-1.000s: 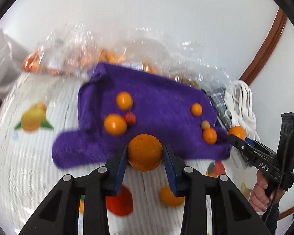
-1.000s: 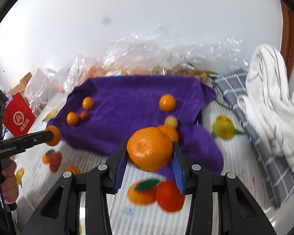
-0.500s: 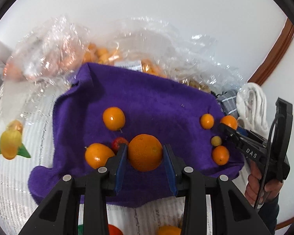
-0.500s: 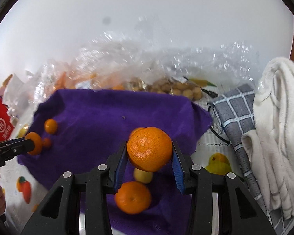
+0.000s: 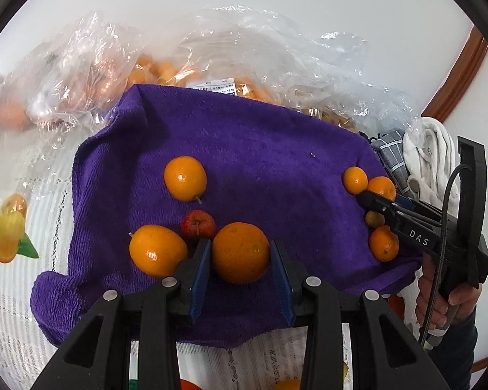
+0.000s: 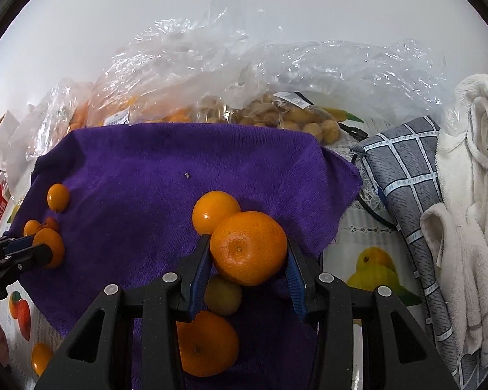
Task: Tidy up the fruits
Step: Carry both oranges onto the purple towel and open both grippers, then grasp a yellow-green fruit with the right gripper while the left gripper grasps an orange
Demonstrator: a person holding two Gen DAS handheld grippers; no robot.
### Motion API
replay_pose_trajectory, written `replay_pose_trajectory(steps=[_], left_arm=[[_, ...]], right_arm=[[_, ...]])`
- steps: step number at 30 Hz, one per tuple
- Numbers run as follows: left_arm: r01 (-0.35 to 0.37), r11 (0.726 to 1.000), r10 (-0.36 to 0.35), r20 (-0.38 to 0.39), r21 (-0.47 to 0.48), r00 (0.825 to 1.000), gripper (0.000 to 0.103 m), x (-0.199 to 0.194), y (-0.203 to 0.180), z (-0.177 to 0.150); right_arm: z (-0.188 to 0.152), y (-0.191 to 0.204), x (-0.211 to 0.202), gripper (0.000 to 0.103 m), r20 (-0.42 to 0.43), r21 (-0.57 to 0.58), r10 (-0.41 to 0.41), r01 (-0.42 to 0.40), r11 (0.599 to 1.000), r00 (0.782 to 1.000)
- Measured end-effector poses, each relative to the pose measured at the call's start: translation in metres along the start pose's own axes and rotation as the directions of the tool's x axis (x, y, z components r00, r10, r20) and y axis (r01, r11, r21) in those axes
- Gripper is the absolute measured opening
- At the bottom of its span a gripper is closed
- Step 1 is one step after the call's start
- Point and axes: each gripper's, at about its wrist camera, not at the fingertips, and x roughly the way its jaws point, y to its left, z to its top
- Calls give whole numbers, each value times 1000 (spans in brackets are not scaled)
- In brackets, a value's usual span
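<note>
While both hands carry fruit over the purple towel [image 5: 244, 149]:
Left gripper [image 5: 240, 256]: I pinch an orange [image 5: 240, 252] beside a small red fruit [image 5: 198, 224].
Right gripper [image 6: 247, 253]: I clamp a mandarin [image 6: 249, 247] above a yellowish fruit [image 6: 223, 294].
Next, I judge: lower onto bare cloth beside like fruit, release gently so nothing rolls.

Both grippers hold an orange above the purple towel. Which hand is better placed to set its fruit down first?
Probably the left gripper: its orange hangs over bare purple towel. Under the right gripper and its orange, other fruit lies directly below.
</note>
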Motion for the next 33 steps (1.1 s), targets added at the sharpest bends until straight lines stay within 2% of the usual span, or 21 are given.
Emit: replay_pose_trajectory(steps=[2, 6, 9, 11, 13, 21, 28, 33], left_arm=[[4, 1000, -4, -10, -2, 1000, 37, -3, 1, 0], [23, 1000, -23, 15, 3, 1000, 60, -18, -1, -2], [25, 999, -26, 52, 22, 998, 63, -33, -4, -4], [27, 999, -28, 60, 26, 998, 66, -41, -5, -6], [22, 999, -23, 67, 26, 997, 66, -50, -4, -9], [-26, 999, 25, 81, 20, 996, 66, -74, 10, -29], [-69, 998, 68, 75, 14, 995, 66, -92, 33, -54], [-112, 994, 111, 76, 10, 991, 66, -103, 47, -71]], right_arm=[[0, 2, -2, 44, -9, -10, 0, 0, 1000, 1000], [-1, 4, -13, 56, -5, -7, -18, 18, 1000, 1000], [-4, 8, -32, 62, 19, 3, -13, 13, 1000, 1000], [-8, 13, -47, 73, 46, -8, -14, 14, 1000, 999], [-12, 17, -59, 77, 67, -16, -17, 18, 1000, 998], [-39, 37, -90, 77, 57, -38, 3, -1, 999, 998], [-72, 53, -100, 77, 38, -36, 24, -23, 999, 999], [-86, 58, -103, 72, 26, -22, 47, -47, 999, 999]])
